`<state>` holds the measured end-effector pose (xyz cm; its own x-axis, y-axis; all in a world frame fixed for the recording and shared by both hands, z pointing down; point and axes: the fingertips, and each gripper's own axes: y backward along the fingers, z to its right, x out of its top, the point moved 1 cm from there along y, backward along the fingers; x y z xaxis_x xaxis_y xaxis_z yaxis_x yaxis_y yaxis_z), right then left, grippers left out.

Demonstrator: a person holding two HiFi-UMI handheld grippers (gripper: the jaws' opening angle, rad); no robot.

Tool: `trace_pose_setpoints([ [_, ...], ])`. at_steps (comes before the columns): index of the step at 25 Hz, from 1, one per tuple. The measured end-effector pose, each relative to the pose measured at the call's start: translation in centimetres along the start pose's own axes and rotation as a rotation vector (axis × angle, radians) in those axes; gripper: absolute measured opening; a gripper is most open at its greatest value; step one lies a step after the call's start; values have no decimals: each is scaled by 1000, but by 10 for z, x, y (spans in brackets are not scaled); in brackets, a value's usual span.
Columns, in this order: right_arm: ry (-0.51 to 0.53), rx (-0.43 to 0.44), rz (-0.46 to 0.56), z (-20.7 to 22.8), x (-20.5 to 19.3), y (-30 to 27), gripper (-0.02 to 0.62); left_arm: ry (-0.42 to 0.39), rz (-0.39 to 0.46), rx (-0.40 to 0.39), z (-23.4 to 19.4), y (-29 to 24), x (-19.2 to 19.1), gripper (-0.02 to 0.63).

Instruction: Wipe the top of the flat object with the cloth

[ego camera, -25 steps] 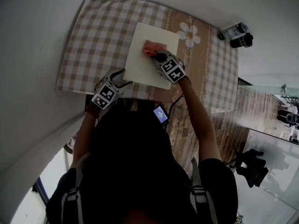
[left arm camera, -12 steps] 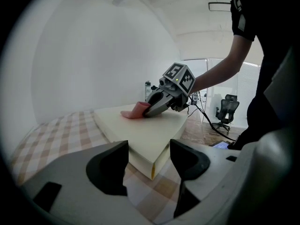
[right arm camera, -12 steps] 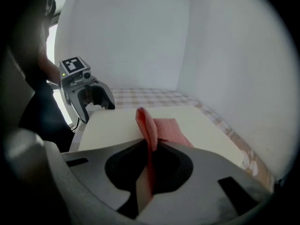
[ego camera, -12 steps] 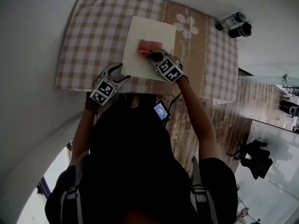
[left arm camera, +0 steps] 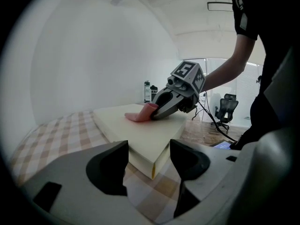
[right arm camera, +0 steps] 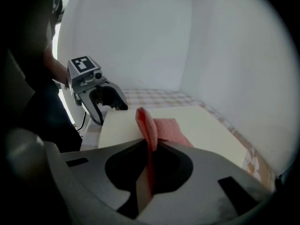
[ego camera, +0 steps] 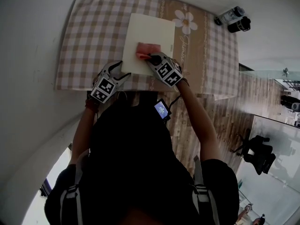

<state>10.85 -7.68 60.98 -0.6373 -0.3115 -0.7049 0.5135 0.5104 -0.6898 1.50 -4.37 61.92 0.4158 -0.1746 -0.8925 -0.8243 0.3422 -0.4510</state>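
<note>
At the near edge of the surface (ego camera: 89, 36), the left tool (ego camera: 123, 74) has its jaws apart with nothing in them. It sits just beside the near left corner of the flat object (ego camera: 152, 27). I think it could hold that corner so the flat object does not slide. A bit farther in, the right tool (ego camera: 151, 58) pinches the pink cloth (ego camera: 149, 48), which lies on the near half of the top. For a good wipe, press the cloth down flat and push slowly to the far edge, row by row. Two bottles (ego camera: 233, 20) stand by the far right corner, well out of the way.
</note>
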Motion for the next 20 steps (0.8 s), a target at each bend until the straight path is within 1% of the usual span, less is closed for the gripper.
trace_pose_setpoints([
  [3, -10, 3, 0, -1, -1, -1, 17, 1, -2, -7, -7, -6, 1, 293],
  [7, 3, 21, 4, -18, 0, 5, 17, 8, -18, -8, -5, -7, -5, 293],
  [15, 19, 21, -2, -35, 0, 11, 17, 2, -2, -13, -7, -6, -1, 293],
  [20, 40, 27, 20, -49, 2, 17, 17, 9, -6, -21, -6, -6, -1, 293],
])
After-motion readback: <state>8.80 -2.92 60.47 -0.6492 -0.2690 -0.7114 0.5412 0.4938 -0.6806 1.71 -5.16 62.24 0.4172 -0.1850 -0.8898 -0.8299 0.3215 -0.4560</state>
